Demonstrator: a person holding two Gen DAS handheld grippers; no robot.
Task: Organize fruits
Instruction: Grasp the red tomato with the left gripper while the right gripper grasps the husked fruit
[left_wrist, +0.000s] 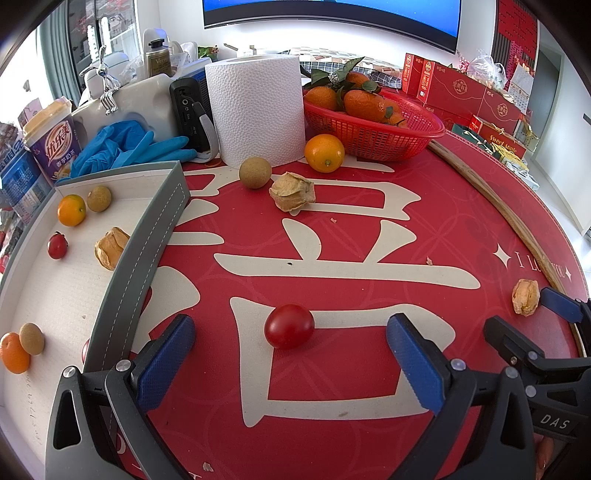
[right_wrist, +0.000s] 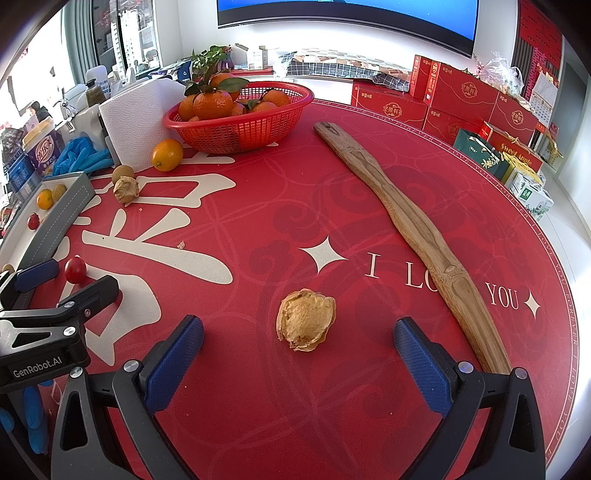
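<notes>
My left gripper (left_wrist: 290, 363) is open on the red table mat, its blue pads on either side of a cherry tomato (left_wrist: 289, 326). My right gripper (right_wrist: 298, 363) is also open, with a papery husked groundcherry (right_wrist: 306, 319) lying just ahead between its fingers. The grey-rimmed tray (left_wrist: 140, 254) at the left holds several small fruits: kumquats, longans, a cherry tomato and a groundcherry. Further back on the mat lie a longan (left_wrist: 255, 172), another groundcherry (left_wrist: 292, 191) and a kumquat (left_wrist: 324, 153).
A paper towel roll (left_wrist: 255, 110) and a red basket of tangerines (left_wrist: 373, 125) stand at the back. Blue gloves (left_wrist: 125, 147), a drink cup and bottles crowd the back left. A long wooden stick (right_wrist: 406, 221) lies along the right of the mat. Red gift boxes stand beyond.
</notes>
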